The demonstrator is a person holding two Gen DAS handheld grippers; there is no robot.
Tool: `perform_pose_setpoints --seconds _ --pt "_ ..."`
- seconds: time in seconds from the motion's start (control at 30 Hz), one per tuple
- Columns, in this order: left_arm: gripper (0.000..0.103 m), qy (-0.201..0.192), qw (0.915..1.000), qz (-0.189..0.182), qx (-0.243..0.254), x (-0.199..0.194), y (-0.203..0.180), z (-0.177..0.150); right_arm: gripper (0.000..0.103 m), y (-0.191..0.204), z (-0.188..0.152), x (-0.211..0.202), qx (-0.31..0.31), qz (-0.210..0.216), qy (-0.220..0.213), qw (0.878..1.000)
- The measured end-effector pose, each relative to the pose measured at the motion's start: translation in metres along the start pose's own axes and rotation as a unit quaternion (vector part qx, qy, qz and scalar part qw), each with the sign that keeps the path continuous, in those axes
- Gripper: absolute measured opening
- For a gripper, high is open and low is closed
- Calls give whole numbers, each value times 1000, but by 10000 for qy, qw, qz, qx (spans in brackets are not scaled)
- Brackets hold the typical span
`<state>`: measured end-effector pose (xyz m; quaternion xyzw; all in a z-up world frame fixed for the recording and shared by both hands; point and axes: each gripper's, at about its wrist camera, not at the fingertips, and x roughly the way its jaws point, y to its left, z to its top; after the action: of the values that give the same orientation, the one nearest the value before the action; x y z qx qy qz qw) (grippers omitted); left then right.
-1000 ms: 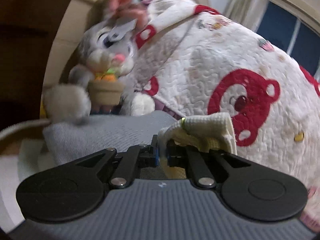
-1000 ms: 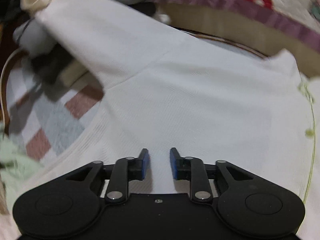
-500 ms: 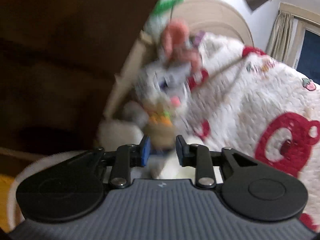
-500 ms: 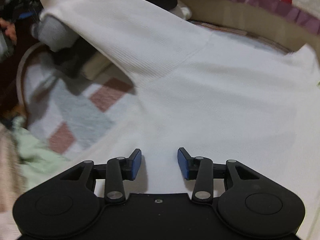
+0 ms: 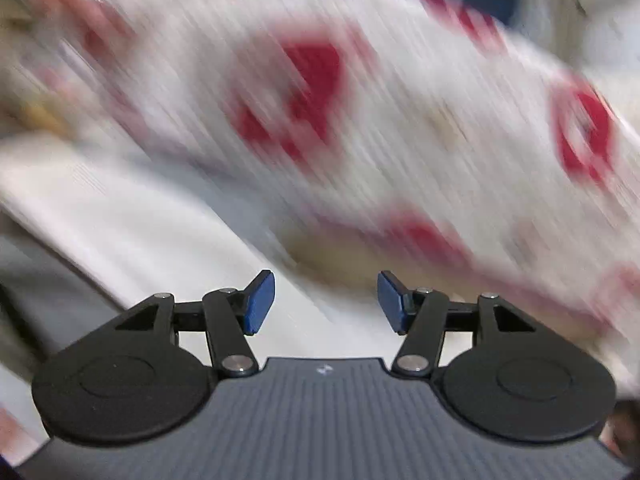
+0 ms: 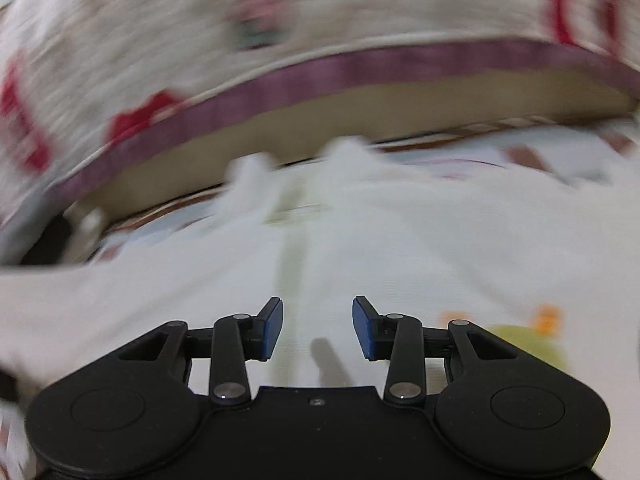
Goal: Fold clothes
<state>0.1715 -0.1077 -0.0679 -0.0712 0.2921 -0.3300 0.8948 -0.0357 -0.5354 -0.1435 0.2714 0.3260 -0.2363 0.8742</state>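
The white garment [image 6: 320,248] lies spread across the lower half of the right wrist view, likely flattened for folding. The right gripper [image 6: 318,328] hangs spread and empty above it; the left gripper [image 5: 326,300], also empty, is opening before the blurred quilt [image 5: 400,120].

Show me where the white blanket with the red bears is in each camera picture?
Left wrist view: the bear blanket fills the top and right, very blurred.
Right wrist view: the bear blanket arches across the top, edged by a purple band.
Shared landmark: the white garment lies below it in both.
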Motion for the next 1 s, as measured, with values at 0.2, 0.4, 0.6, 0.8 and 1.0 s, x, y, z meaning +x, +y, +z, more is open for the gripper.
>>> perform_pose_setpoints --seconds 0.2,0.4,0.6,0.8,1.0 --pt "54 1523 9712 -677 1701 90 -83 -46 56 -43 53 7 -395 -451 59 9982" --pt "54 1850 9706 -813 1306 147 -96 -59 58 -41 111 55 -101 -1244 -47 9922" --pt "53 1730 9729 -718 1359 152 -69 -65 58 -21 117 106 -1028 -1173 447 9867" --pt "53 1823 9757 -715 979 163 -45 -64 4 -23 111 147 -776 -1077 789 9880" --pt "53 1713 9756 -574 1249 161 -50 -63 4 -2 136 117 -475 -731 -529 9948"
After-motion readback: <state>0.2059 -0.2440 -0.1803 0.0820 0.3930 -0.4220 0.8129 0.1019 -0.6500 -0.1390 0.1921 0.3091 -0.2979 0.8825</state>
